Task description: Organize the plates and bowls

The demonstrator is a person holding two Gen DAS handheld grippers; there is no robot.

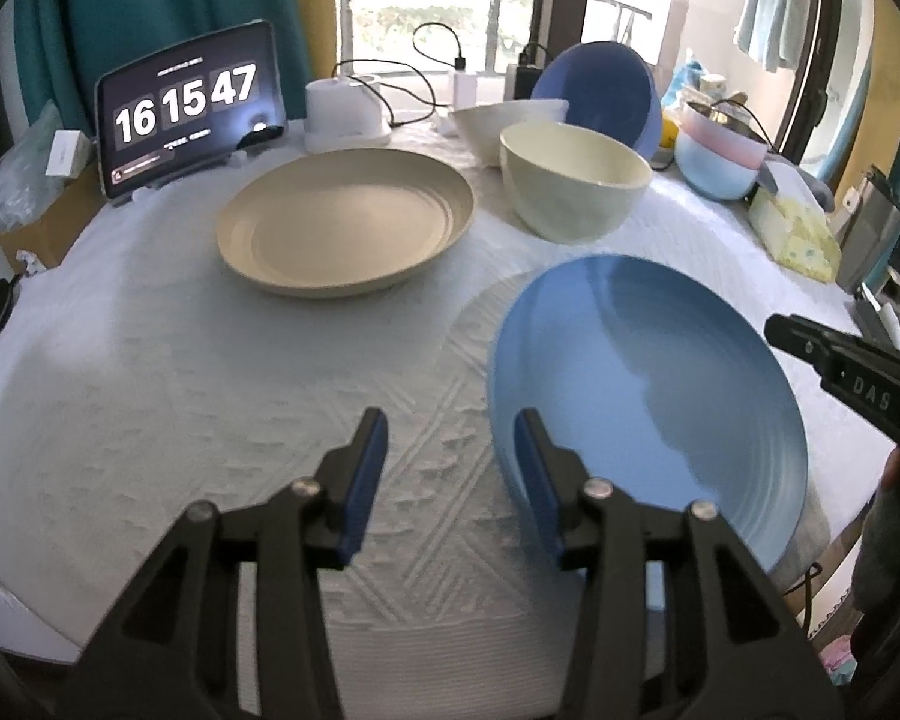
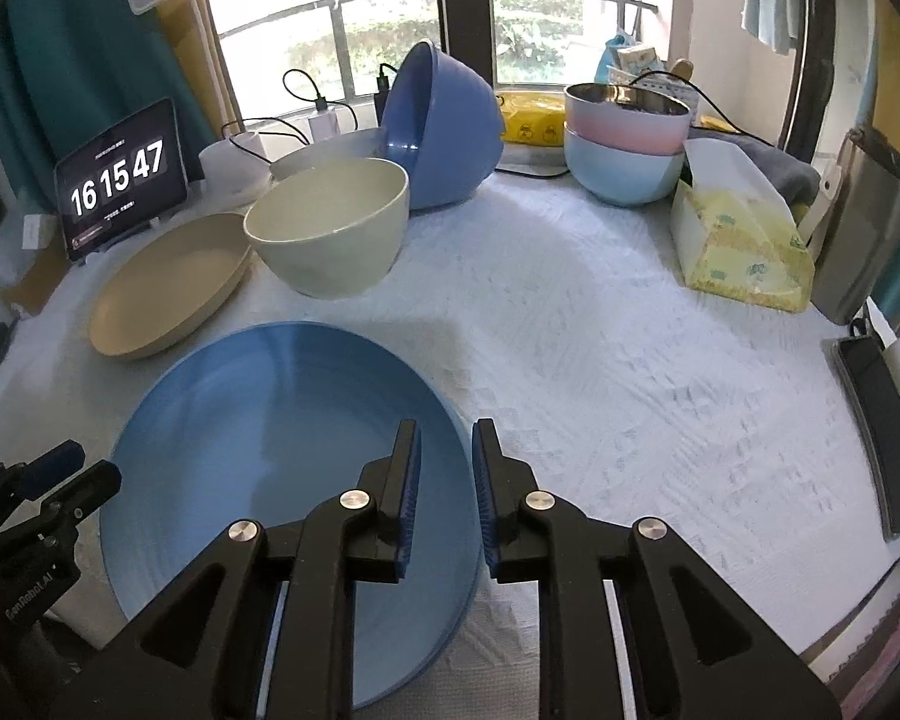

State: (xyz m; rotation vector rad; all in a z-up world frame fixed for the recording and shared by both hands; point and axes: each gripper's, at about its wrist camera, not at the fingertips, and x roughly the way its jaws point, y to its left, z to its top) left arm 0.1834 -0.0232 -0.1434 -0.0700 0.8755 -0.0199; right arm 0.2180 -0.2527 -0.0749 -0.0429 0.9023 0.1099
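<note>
Two grippers flank blue plate (image 2: pixel 270 456) rim, jaws apart; bare cloth (image 2: pixel 630 390) rightward

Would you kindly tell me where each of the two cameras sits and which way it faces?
Left wrist: on the left gripper, angled down at the table; its open jaws sit left of the blue plate; the right gripper's tip enters at right.
Right wrist: on the right gripper, angled down; its jaws straddle the blue plate's rim without pressing it; the left gripper shows at lower left.
Shared: blue plate, beige plate, cream bowl, clock tablet.
</note>
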